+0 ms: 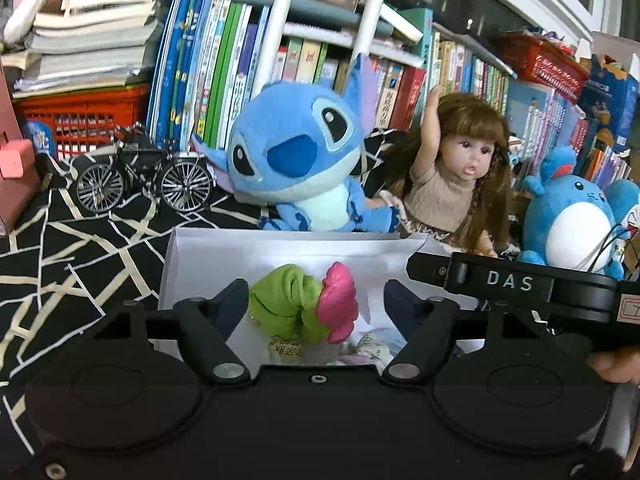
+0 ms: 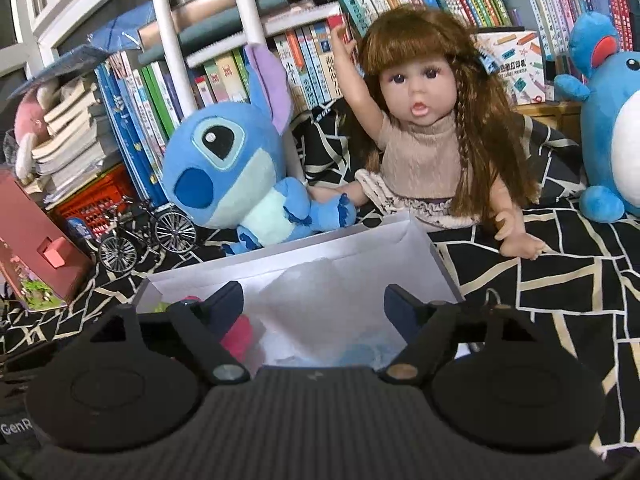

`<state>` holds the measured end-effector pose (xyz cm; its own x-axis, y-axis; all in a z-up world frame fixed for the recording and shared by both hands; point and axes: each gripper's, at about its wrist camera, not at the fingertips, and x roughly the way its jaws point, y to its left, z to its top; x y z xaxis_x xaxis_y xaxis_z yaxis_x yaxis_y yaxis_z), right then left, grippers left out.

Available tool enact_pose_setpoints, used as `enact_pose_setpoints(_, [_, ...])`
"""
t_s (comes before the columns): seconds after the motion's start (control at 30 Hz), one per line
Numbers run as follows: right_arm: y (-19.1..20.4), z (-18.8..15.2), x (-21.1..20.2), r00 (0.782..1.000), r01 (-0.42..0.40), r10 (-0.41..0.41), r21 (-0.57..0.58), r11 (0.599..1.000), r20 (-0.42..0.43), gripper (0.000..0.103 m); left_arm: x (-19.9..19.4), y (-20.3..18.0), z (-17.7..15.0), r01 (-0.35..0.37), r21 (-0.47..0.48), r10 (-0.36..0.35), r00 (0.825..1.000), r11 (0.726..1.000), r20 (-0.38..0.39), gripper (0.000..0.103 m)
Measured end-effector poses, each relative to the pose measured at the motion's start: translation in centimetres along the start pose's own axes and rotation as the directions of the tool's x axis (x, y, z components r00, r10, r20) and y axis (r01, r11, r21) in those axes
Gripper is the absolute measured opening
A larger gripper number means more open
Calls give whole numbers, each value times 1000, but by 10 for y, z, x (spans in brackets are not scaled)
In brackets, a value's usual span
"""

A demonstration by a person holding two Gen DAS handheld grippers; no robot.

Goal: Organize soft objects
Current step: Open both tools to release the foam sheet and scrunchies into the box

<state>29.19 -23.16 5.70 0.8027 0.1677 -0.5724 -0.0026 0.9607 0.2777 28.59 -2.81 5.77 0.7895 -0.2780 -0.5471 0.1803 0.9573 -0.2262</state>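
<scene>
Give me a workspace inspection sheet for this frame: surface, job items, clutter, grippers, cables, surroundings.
Surface: black cloth with cream line pattern.
Job's things: white box, open, holding a green and pink soft toy and other pale fabric items; blue plush, doll and round blue plush sit behind the box.
Clutter: model bicycle, pink box.
Grippers: left gripper open over the box, toy between the fingers but not pressed; right gripper open, nothing gripped.
Cables: thin wires near the right gripper body.
Surroundings: books, red baskets, white poles.
</scene>
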Motion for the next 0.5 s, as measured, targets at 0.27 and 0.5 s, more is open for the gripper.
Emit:
enact_pose_setpoints(0.27, [0, -3, -38, 998, -13, 15, -27, 1000, 64, 94, -34, -1, 0, 16, 5, -17, 999, 1000, 30, 88])
enact_pose_setpoints(0.5, [3, -19, -76, 991, -22, 34, -91, 996, 130, 102, -66, 2, -14, 25, 13, -25, 999, 1000, 41, 91])
